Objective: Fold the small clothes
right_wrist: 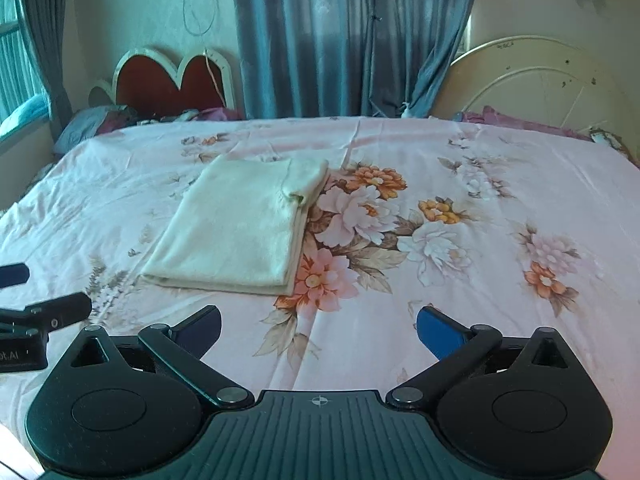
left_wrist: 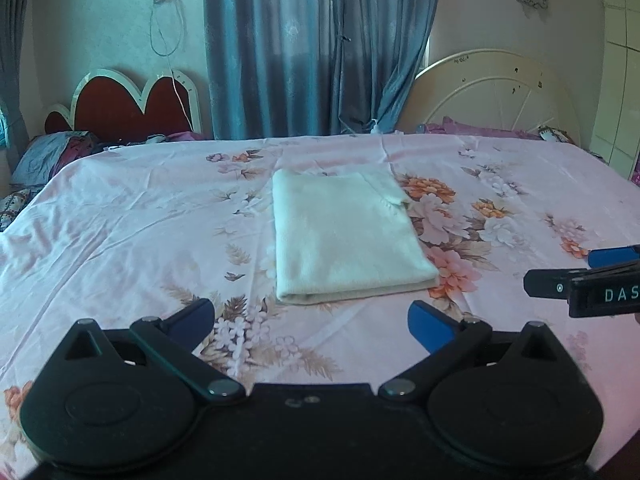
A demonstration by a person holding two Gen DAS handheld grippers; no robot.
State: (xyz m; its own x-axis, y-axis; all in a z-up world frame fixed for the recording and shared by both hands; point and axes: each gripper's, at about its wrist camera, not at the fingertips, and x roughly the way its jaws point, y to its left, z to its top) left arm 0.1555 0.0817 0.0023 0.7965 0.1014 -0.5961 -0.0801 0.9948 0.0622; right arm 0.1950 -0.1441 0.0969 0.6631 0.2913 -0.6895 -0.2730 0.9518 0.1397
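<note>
A pale cream garment lies folded into a neat rectangle on the flowered pink bedsheet, folded edge toward me. It also shows in the right wrist view, left of centre. My left gripper is open and empty, hovering just short of the garment's near edge. My right gripper is open and empty, over bare sheet to the right of the garment. The right gripper also shows in the left wrist view at the right edge; the left gripper shows in the right wrist view at the left edge.
The bed fills both views. A red heart-shaped headboard and pillows stand at the far left. Blue curtains hang behind. A cream round headboard leans at the far right.
</note>
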